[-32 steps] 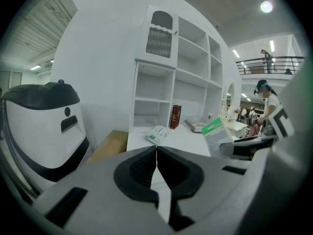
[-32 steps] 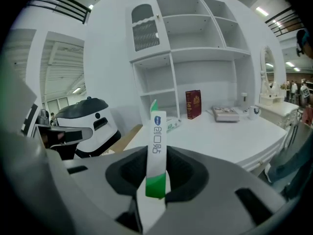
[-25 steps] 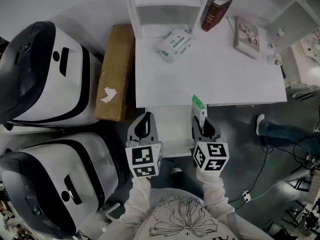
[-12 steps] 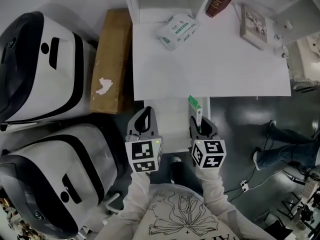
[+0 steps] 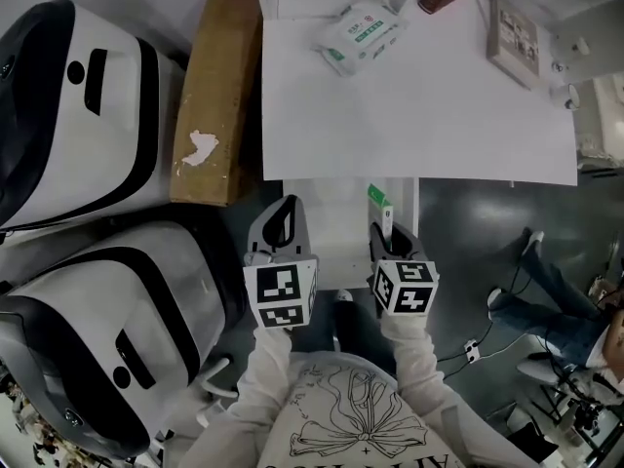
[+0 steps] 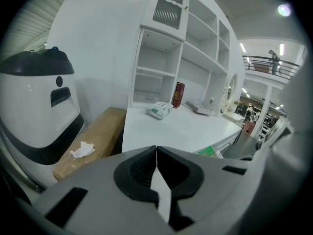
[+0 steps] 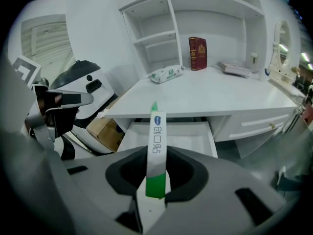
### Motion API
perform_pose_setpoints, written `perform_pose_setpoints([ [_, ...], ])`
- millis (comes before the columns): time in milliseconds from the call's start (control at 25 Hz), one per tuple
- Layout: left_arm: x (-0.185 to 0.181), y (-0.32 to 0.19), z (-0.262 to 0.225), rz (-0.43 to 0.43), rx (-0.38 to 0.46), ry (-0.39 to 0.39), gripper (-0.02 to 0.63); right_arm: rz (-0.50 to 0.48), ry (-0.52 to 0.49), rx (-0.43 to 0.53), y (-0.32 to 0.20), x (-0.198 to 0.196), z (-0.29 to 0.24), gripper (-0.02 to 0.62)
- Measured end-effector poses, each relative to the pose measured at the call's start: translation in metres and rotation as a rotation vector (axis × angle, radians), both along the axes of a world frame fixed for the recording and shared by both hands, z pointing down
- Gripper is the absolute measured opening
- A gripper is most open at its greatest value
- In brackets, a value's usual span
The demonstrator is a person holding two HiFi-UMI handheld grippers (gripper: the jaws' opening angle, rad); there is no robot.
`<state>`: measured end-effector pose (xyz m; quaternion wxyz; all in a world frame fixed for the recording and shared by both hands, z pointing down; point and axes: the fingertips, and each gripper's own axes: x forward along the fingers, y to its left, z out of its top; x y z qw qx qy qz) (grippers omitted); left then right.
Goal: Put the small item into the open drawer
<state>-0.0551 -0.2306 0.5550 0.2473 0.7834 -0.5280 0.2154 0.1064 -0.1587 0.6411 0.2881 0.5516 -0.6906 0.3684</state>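
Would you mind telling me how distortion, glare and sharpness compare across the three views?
Head view: nearly straight lines, even dim light, soft sheen on the grey floor. Left gripper view: heavy fisheye bows the shelf unit, corners go black, ceiling lights flare top right. Right gripper view: same fisheye and dark corners; the green-and-white packet reads fairly sharp.

1. Large indoor hall, more a lab or demo space than a home: mezzanine railing (image 6: 274, 65) and ceiling strip lights (image 6: 243, 48) in the background.
2. Staged study corner: white desk (image 5: 419, 115), drawer (image 7: 168, 136) open, shelf hutch (image 6: 166, 58), one book (image 7: 197, 53).
3. Bulky white-and-black machines (image 5: 88, 115), cardboard box (image 5: 214, 96), cables (image 5: 475, 347) loose on grey floor (image 5: 468, 222).
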Motion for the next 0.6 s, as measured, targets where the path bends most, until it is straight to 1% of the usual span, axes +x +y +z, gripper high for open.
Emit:
perform_pose_setpoints([
  [240,-0.004,-0.003,0.011,-0.014,-0.016,-0.004,0.006,-0.027,0.010,-0.092,-0.010,-0.002,0.034,0.089],
  [600,-0.008,-0.008,0.019,-0.020,-0.023,-0.004,0.006,-0.050,0.014,-0.198,-0.026,-0.011,0.091,0.089],
])
